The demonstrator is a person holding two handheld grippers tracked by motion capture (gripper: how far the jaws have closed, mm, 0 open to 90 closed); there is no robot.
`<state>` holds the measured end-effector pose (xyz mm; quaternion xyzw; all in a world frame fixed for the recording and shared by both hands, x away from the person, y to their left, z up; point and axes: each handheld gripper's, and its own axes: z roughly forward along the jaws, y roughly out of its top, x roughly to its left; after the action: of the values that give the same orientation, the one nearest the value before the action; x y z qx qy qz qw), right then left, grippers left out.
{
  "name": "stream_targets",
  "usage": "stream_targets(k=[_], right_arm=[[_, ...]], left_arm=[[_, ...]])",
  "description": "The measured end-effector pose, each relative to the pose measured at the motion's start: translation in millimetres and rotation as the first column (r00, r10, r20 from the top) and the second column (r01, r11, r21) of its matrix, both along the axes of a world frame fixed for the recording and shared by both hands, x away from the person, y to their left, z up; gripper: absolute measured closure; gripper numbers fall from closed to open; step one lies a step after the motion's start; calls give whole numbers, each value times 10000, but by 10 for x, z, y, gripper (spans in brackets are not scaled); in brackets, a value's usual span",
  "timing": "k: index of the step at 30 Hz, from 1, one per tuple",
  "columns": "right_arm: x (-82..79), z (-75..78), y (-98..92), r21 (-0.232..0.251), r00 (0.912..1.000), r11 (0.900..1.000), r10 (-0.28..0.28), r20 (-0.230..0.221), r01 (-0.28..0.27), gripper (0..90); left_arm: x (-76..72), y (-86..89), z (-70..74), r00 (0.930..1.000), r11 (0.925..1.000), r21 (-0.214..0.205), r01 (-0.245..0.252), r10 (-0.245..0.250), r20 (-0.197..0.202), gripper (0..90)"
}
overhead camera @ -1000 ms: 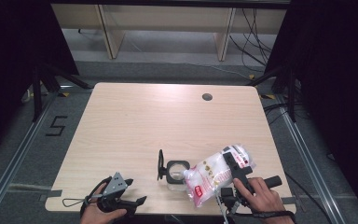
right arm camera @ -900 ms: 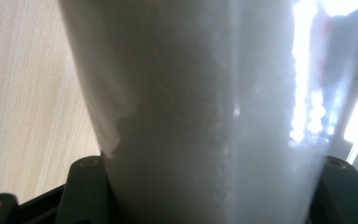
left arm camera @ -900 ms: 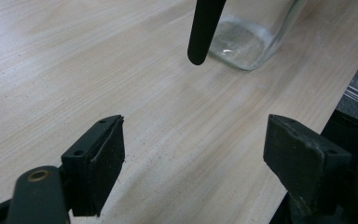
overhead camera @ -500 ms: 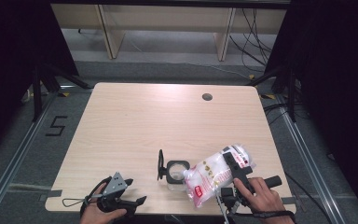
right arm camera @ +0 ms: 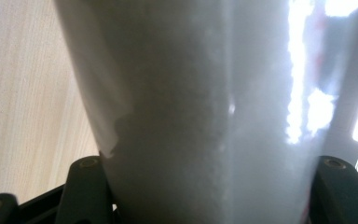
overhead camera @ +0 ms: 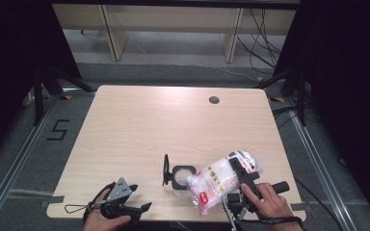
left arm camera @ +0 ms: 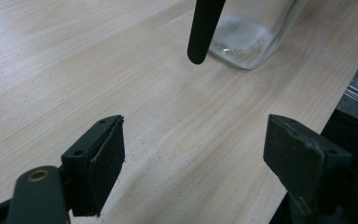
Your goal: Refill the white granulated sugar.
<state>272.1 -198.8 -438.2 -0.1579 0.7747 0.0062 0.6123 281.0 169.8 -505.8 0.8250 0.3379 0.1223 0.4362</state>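
Between the right tool's (overhead camera: 238, 180) jaws, a crinkly white-powder bag (overhead camera: 217, 180).

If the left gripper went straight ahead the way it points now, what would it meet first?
Probably the black lid hanging in front of the glass jar; only bare table lies before that, though depth is uncertain.

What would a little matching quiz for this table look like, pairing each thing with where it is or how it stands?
Things:
1. bag
2. jar
3. left claw
4. hole

Descriptions:
A. open, nothing between its jaws
B. far edge of the table
C. gripped by the right claw, tilted toward the glass mouth
D. standing open, black lid swung up

Pairs: 1-C, 2-D, 3-A, 4-B
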Motion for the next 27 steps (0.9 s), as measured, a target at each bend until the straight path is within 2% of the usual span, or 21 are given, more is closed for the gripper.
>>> stream_targets(k=[2, 4, 5, 6, 7, 8, 10, 11, 12, 13, 14, 15, 16, 18, 20, 21, 22, 23, 25, 26, 27], right_arm=[[5, 10, -1, -42, 9999, 9999, 116, 95, -115, 408], [-6, 13, -11, 65, 9998, 9998, -191, -50, 192, 408], [13, 23, -16, 40, 9998, 9999, 97, 165, -98, 408], [5, -4, -36, 427, 9999, 9989, -173, 1, 172, 408], [-4, 12, -36, 309, 9989, 9985, -439, -135, 443, 408], [12, -1, -49, 474, 9997, 9985, -263, -16, 264, 408], [23, 27, -43, 49, 9999, 9999, -103, 84, 103, 408], [20, 24, -42, 80, 9999, 9999, -135, 27, 135, 408], [6, -10, -53, 502, 9995, 9983, -303, -109, 308, 408], [-7, -2, -35, 425, 9992, 9984, -373, -164, 380, 408], [16, 0, -19, 386, 9999, 9991, 158, 53, -160, 408], [3, 39, 9, -51, 9999, 9999, 91, -84, -91, 408], [-1, 8, 7, 327, 9999, 9994, 79, -129, -75, 408], [-13, 4, 17, 361, 9998, 9993, -71, -200, 78, 408], [23, 25, 22, 17, 9992, 9992, 388, 101, -389, 408], [15, 11, 4, 256, 9999, 9997, 28, -117, -25, 408], [16, 37, 0, -11, 9999, 10000, -58, -151, 57, 408], [27, 21, -22, 252, 9999, 9997, -71, -107, 74, 408], [43, 35, -48, 175, 10000, 9998, 1, 100, -3, 408], [32, 35, -61, 212, 9994, 9992, -323, -86, 325, 408], [44, 39, -73, 149, 9998, 9997, -184, 7, 184, 408]], left_arm=[[8, 13, 7, 10000, 9998, 168, 76, -75, -57, 199], [7, 12, 3, 9999, 9999, 125, 110, -110, -49, 199], [8, 10, 1, 10000, 9999, 128, 51, -50, -32, 199], [6, 10, 1, 10000, 9999, 111, 50, -50, -41, 199], [8, 10, 2, 10000, 9999, 113, 53, -53, -31, 199], [8, 10, 1, 10000, 9999, 111, 51, -51, -26, 199], [9, 10, 2, 10000, 9999, 113, 67, -67, -28, 199], [13, 14, 1, 10000, 9998, 211, 72, -72, 4, 199], [9, 8, -1, 10000, 9999, 146, -10, 11, -35, 199], [5, 8, 2, 10000, 9999, 145, 3, -2, -81, 199], [3, 2, 3, 10000, 10000, 48, 29, -29, -69, 199], [13, 14, 2, 10000, 9998, 202, 89, -89, -3, 199], [4, 10, 4, 9999, 9999, 116, 21, -19, -98, 199], [5, 16, 11, 9999, 9998, 171, 114, -112, -70, 199], [6, 16, 9, 9999, 9998, 141, 111, -110, -60, 199], [6, 16, 10, 9999, 9998, 144, 111, -110, -62, 199], [4, 16, 12, 9999, 9998, 165, 104, -103, -69, 199], [6, 14, 9, 9999, 9998, 139, 114, -113, -61, 199], [7, 8, 2, 10000, 10000, 87, 42, -42, -49, 199], [8, 10, 3, 9999, 9999, 113, 102, -101, -47, 199], [5, 2, -1, 10000, 10000, 17, 31, -31, -56, 199]])
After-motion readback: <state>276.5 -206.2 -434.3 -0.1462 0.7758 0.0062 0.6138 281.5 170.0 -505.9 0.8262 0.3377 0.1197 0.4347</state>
